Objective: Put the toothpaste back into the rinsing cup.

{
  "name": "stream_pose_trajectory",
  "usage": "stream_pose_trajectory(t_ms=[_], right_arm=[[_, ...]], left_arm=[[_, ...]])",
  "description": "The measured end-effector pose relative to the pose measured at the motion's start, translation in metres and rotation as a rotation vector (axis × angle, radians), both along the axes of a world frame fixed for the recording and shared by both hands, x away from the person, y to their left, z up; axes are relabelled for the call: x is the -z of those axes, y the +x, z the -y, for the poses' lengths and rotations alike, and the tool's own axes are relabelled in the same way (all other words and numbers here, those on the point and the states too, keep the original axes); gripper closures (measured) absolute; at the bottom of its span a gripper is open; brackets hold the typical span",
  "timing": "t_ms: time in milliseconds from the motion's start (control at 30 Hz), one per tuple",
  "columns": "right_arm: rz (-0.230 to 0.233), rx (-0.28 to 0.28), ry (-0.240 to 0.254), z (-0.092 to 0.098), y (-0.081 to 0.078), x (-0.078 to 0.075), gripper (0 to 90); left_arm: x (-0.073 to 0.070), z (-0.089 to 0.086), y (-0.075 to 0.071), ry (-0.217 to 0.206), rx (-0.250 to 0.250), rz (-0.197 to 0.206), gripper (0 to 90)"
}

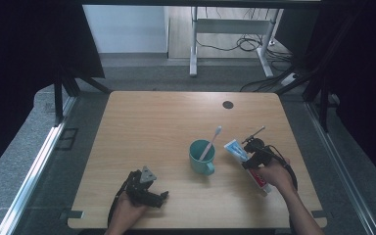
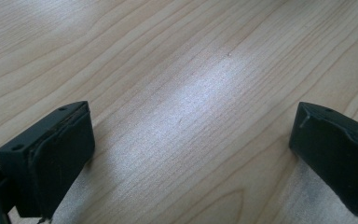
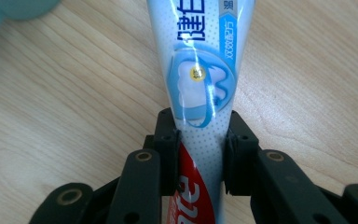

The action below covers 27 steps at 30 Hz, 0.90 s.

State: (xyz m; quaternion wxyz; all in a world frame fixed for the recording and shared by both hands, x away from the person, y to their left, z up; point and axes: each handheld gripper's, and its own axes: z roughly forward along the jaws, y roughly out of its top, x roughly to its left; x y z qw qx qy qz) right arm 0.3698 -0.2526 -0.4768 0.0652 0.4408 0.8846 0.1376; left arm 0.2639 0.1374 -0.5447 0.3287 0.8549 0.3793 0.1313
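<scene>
Two jaws of my right gripper (image 3: 200,154) pinch the toothpaste tube (image 3: 198,70) mid-body — a slick tube could slip; left gripper (image 2: 191,154) open, idle near-left — cup (image 1: 201,156) could tip.

The left gripper (image 2: 191,158) holds its two black jaws wide apart, low over the pale wood-grain worktop (image 2: 177,70), with bare board between them.

**Print on toothpaste tube**

Toothpaste tube (image 3: 200,70): large dark-blue Chinese chars "健白" on white, cut off at top edge. Smaller white chars on blue strip beside, too blurred to read. Tooth logo w/ gold dot below. Red band near jaws w/ white chars, partly hidden, unreadable.
</scene>
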Motion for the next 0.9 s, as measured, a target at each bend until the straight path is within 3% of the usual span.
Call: stream_pose_trajectory(t_ms=[600,900], right_arm=[[0.139,0.002,0.116,0.01,-0.02,-0.026,70.6],[0.189,-0.002,0.153,0.013,-0.029,-0.032,70.7]], left_arm=[[0.0,0.0,0.0,-0.001,0.0,0.002,0.0],[0.0,0.0,0.0,-0.001,0.0,0.002,0.0]])
